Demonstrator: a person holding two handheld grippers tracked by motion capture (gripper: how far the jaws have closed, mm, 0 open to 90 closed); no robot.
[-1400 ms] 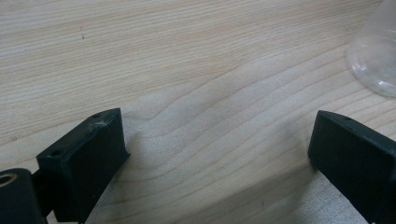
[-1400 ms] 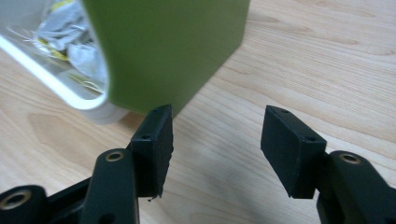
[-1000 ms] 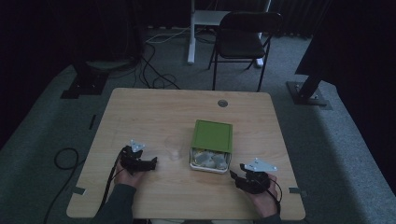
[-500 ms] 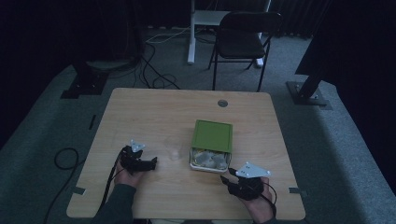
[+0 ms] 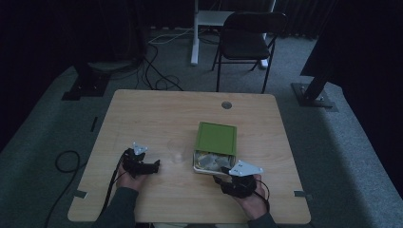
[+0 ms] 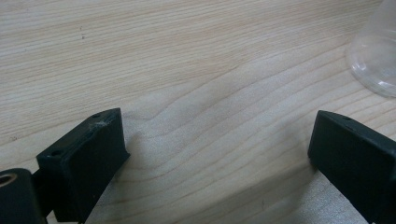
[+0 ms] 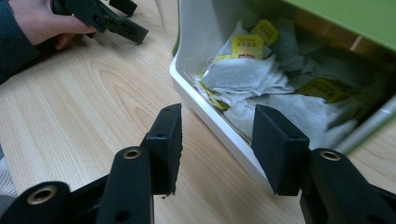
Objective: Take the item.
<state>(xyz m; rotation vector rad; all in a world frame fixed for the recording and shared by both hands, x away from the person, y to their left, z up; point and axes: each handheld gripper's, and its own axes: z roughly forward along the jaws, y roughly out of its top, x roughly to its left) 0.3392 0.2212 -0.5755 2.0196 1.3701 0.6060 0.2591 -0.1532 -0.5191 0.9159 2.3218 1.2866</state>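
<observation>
1. Tea bags (image 7: pixel 261 81), white with yellow tags, lie heaped in a white box (image 5: pixel 209 168) near the front middle of the tabletop (image 5: pixel 157 114); its green lid (image 5: pixel 216 138) is flipped back behind it.
2. Right gripper (image 7: pixel 217 140) hovers at the box's near wall, its fingers half spread and having just been opening, nothing pinched between them.
3. Left gripper (image 6: pixel 219 144) rests low over bare wood at the front left, well apart from the box, fingers spread wide and empty.
4. Clear plastic cup (image 5: pixel 177 151) stands between the left gripper and the box.
5. Black chair (image 5: pixel 247 40) stands beyond the far edge.
</observation>
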